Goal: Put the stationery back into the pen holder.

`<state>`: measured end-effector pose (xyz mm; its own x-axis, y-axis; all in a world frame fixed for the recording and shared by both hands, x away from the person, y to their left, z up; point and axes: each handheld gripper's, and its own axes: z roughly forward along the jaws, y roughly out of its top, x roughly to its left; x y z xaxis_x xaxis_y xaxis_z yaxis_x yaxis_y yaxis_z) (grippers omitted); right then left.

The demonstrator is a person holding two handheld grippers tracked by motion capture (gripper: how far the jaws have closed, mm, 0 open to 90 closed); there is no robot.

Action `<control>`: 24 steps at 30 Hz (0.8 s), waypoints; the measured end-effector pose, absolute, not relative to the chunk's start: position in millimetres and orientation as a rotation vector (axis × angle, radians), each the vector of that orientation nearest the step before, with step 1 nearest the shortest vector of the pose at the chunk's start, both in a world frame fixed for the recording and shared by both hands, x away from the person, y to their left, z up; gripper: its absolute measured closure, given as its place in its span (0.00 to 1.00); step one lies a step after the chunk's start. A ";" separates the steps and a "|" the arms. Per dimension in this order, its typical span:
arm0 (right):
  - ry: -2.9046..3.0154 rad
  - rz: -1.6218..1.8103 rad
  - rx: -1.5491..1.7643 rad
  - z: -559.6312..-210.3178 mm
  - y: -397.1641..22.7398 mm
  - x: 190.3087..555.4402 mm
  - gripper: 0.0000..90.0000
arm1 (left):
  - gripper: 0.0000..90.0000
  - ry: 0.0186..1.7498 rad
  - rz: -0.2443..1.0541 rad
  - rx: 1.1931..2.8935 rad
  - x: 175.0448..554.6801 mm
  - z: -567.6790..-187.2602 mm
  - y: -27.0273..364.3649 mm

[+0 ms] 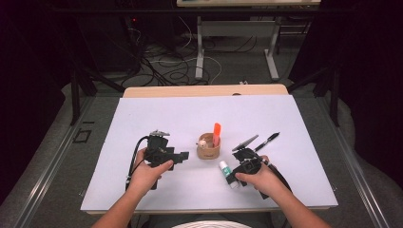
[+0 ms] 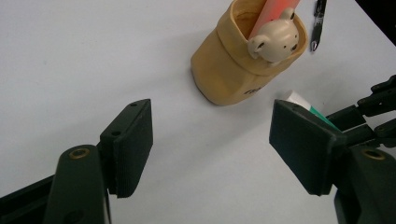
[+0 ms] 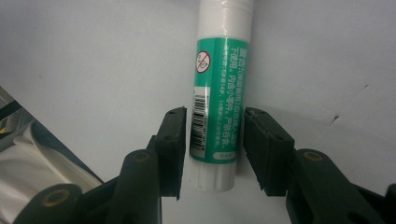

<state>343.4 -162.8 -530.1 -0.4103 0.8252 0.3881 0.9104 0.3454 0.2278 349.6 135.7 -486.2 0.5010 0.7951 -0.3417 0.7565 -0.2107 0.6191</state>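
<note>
A green-and-white glue stick (image 3: 219, 79) lies on the white table (image 1: 166, 114), just right of centre (image 1: 224, 167). My right gripper (image 3: 215, 140) has its jaws pressed against both sides of the stick's lower end, low over the table (image 1: 233, 178). My left gripper (image 1: 183, 156) hovers open left of a tan pen holder (image 1: 208, 151). In the left gripper view the left gripper (image 2: 210, 144) has nothing between its jaws. The holder (image 2: 229, 70) carries a small bear head (image 2: 275, 39) and has an orange highlighter (image 2: 275, 9) in it.
A black pen (image 1: 267, 141) and a grey pen (image 1: 245, 143) lie on the table right of the holder, beyond my right gripper. The pen's tip (image 2: 319, 23) points near the holder. Wide bare table surface spreads at the back and left.
</note>
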 end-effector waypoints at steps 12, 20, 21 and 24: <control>-2.382 -0.549 -1.567 -530.9 -166.5 346.7 0.73 | 0.34 1.283 0.056 1.983 350.1 -487.1 135.7; -2.322 -0.595 -1.616 -533.2 -166.9 346.0 0.73 | 0.34 1.285 0.053 1.979 350.0 -486.8 135.9; -2.319 -0.599 -1.617 -533.4 -166.7 345.9 0.73 | 0.34 1.285 0.053 1.979 350.0 -486.7 135.9; -2.320 -0.594 -1.614 -533.1 -167.1 346.1 0.73 | 0.34 1.285 0.052 1.978 350.0 -486.6 135.9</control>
